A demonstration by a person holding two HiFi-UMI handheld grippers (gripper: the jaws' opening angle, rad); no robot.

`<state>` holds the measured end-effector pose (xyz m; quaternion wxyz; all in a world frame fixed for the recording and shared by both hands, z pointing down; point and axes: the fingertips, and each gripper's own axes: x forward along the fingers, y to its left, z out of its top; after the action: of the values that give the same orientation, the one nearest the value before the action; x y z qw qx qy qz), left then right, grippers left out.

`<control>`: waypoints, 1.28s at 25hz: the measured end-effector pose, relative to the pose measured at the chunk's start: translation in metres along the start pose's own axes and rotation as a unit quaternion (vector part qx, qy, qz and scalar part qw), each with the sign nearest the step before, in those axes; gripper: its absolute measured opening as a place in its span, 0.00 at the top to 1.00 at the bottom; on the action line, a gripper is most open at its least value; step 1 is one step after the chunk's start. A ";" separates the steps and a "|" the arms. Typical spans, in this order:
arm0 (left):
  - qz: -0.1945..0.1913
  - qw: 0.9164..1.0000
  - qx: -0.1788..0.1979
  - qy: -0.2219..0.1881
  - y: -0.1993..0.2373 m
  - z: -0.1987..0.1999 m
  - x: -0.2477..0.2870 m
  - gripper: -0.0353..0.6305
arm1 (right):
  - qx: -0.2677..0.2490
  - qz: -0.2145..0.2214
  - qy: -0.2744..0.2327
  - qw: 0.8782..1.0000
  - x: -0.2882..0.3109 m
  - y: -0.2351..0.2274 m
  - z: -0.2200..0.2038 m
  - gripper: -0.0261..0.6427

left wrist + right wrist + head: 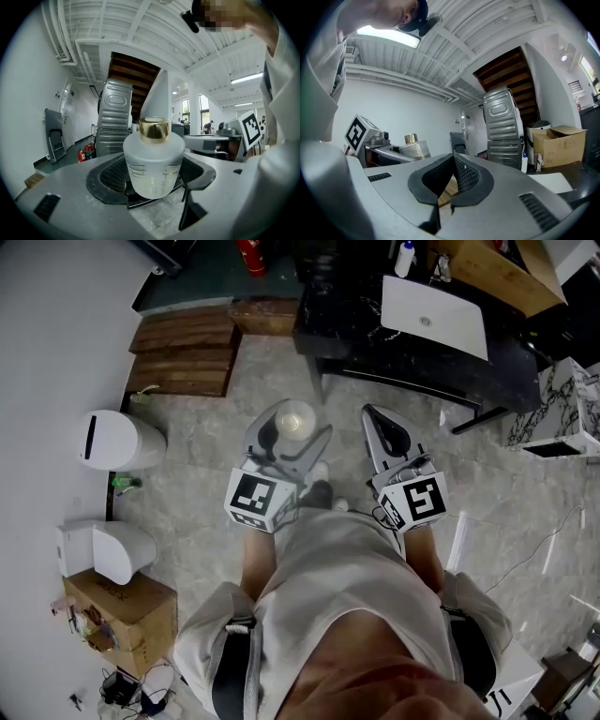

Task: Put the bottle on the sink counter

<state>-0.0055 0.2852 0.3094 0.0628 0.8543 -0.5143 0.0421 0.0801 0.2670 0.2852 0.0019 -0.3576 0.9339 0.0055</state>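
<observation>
A frosted white bottle with a gold cap is held upright in my left gripper, above the stone floor. In the left gripper view the bottle fills the space between the dark pads, which press on its sides below the gold cap. My right gripper hovers just to its right, shut with nothing in it; its pads meet in the right gripper view. The black sink counter with a white basin lies ahead, at the top of the head view.
On the counter stand a white bottle with a blue cap and a cardboard box. Wooden steps are at the far left, and a white bin stands by the wall. A marble block sits to the right.
</observation>
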 end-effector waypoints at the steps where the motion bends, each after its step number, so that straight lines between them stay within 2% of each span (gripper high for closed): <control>1: -0.003 1.000 0.000 -0.001 0.004 0.001 0.005 0.46 | -0.001 -0.003 0.001 1.000 0.005 -0.003 0.000 0.96; 15: -0.043 0.999 -0.004 -0.007 0.073 0.011 0.061 0.46 | -0.014 -0.039 0.013 0.999 0.079 -0.035 0.000 0.97; 32: -0.061 0.998 -0.005 -0.009 0.148 0.016 0.095 0.46 | -0.022 -0.064 0.024 0.997 0.153 -0.045 -0.004 0.96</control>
<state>-0.0914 0.1310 0.3163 0.0646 0.8843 -0.4617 0.0279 -0.0039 0.1311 0.2880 -0.0284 -0.4165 0.9085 0.0170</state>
